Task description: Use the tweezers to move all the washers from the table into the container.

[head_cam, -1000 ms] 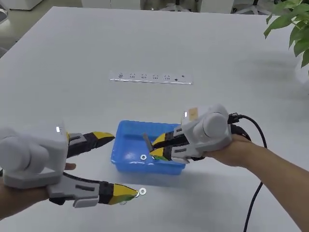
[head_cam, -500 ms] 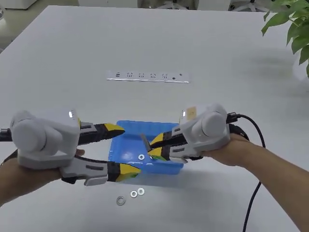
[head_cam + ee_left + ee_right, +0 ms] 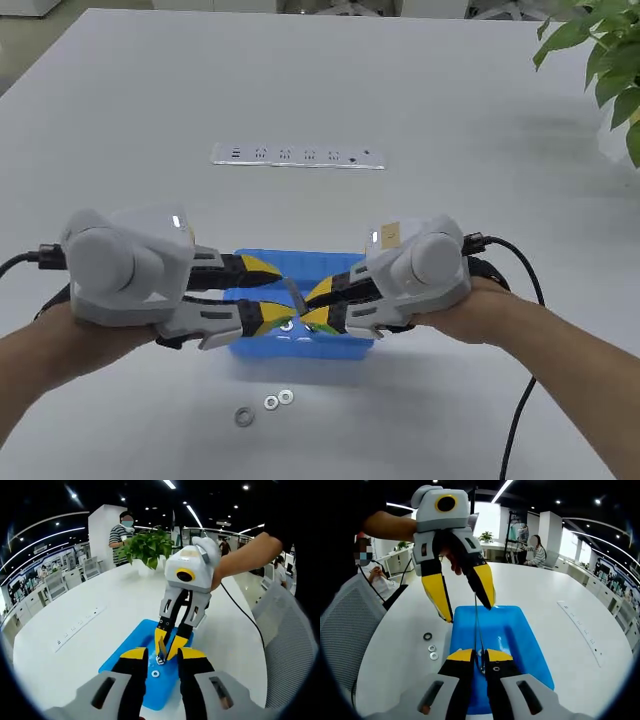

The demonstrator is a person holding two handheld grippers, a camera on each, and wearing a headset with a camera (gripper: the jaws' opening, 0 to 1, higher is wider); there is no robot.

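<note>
Right gripper [image 3: 316,303] is clamped on the tweezers [image 3: 476,625], held over the blue container [image 3: 300,348]; whether the tweezer tips grip anything cannot be told. Left gripper [image 3: 283,292], jaws apart and gripping nothing, faces it from the left. 1 washer [image 3: 155,673] lies inside the container. 3 washers [image 3: 271,402] rest on the table [image 3: 450,120], just on the near side of the container.

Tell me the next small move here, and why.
Probably close the left gripper on the tweezers: its open fingers straddle their free end, while the right gripper is shut on the other end over the container. Three washers wait on the table.
</note>
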